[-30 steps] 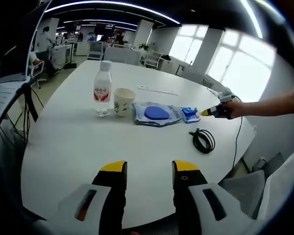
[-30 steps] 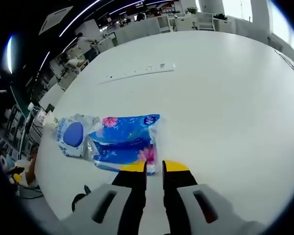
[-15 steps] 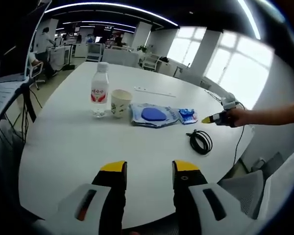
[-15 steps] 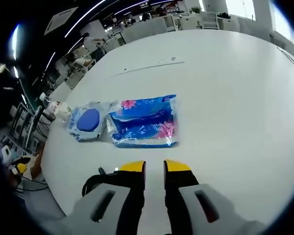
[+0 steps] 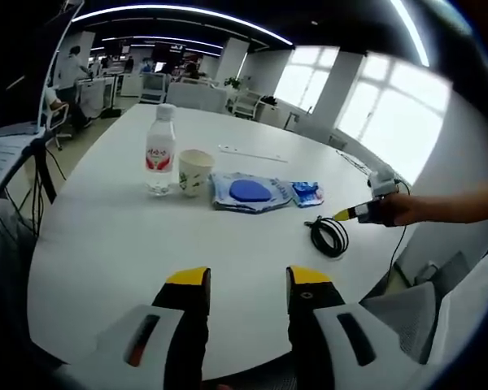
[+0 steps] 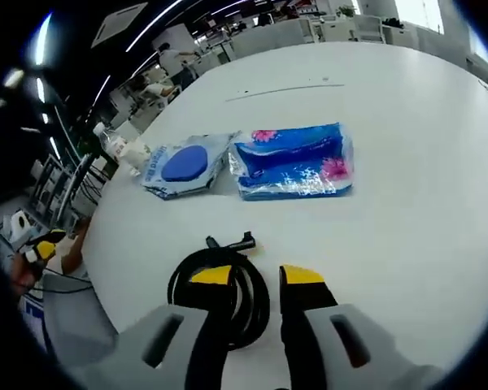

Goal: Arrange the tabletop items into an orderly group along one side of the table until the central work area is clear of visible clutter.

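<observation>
Right gripper (image 6: pixel 256 276) hovers low in the right gripper view, jaws parted and empty, over the coiled black cable (image 6: pixel 220 292) at bottom centre. A loose coil could unravel or snag if pinched by one loop. Left gripper (image 5: pixel 240 278) sits parted and empty, bottom of its view.

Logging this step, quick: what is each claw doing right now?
Left claw: open, holding nothing, over the table.
Right claw: open, holding nothing, above the coiled cable.
</observation>
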A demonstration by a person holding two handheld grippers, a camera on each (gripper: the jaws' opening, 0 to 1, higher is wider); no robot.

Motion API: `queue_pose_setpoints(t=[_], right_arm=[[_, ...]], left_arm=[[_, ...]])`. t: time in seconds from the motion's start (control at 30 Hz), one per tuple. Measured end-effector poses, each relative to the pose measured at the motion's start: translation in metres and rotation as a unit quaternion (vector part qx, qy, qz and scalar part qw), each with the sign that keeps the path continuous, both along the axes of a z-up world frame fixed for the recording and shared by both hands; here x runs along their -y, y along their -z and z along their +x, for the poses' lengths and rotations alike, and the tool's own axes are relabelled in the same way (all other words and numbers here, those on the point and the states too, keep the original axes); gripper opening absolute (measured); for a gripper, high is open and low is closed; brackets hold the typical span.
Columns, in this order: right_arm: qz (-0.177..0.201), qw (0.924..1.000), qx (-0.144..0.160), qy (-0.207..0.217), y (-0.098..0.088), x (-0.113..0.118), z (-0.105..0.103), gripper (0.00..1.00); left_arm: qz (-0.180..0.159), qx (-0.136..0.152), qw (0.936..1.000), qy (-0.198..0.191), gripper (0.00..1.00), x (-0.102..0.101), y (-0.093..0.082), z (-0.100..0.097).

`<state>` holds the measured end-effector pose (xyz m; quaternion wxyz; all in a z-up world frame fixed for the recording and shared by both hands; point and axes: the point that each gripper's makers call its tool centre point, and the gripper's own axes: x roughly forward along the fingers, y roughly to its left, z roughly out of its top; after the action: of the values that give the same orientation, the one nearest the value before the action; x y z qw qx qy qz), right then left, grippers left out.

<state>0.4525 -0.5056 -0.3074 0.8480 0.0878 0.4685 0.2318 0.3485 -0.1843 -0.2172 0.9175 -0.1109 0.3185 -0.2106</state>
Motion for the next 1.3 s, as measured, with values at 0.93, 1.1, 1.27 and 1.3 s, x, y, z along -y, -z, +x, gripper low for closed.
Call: queue_pose_setpoints(t=[0.93,1.1,1.27,1.3], right_arm=[[-0.119,0.9907,-0.004,-0.065,0.034,0.007,-0.007,0.22],[-0.148,0.9855,0.008,-0.083,0.034,0.005,-0.007,0.21],[-0.159,0.9841,0.011,-0.078,0.034,0.007,-0.006,0.12],[-0.157,0.9846,0.011,-0.076,0.033,0.007,-0.007,0.09]], left_arm=[[-0.003,0.005,1.0,-0.002,0.37,0.004,-0.004,-0.004],[-0.004,0.005,1.0,-0.002,0.36,0.005,-0.004,-0.004],[-0.004,0.006,1.0,-0.004,0.36,0.004,-0.005,-0.004],[-0.005,0.007,1.0,-0.005,0.36,0.004,-0.005,-0.004]])
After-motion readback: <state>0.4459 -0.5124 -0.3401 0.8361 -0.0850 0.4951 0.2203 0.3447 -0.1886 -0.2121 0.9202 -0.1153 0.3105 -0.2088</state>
